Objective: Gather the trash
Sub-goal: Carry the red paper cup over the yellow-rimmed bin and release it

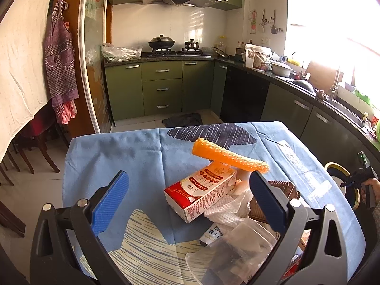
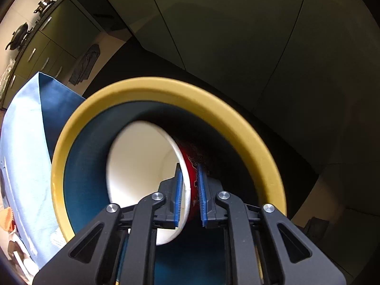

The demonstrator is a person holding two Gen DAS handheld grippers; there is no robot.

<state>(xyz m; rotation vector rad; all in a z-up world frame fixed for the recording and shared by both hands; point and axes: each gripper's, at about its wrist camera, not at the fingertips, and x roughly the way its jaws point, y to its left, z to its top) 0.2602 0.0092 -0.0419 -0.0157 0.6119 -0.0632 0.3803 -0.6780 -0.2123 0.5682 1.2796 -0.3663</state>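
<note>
My right gripper is shut on the rim of a red paper cup with a white inside, holding it inside the mouth of a blue bin with a yellow rim. The bin's rim also shows at the right edge of the left wrist view. My left gripper is open and empty above the table. Below it lie a red and white carton, an orange foam net sleeve, white foam netting and a clear plastic container.
The table has a blue patterned cloth. A brown ridged box lies behind my right finger pad. Green kitchen cabinets stand beyond, wooden chairs at left. A dark cloth lies on the floor.
</note>
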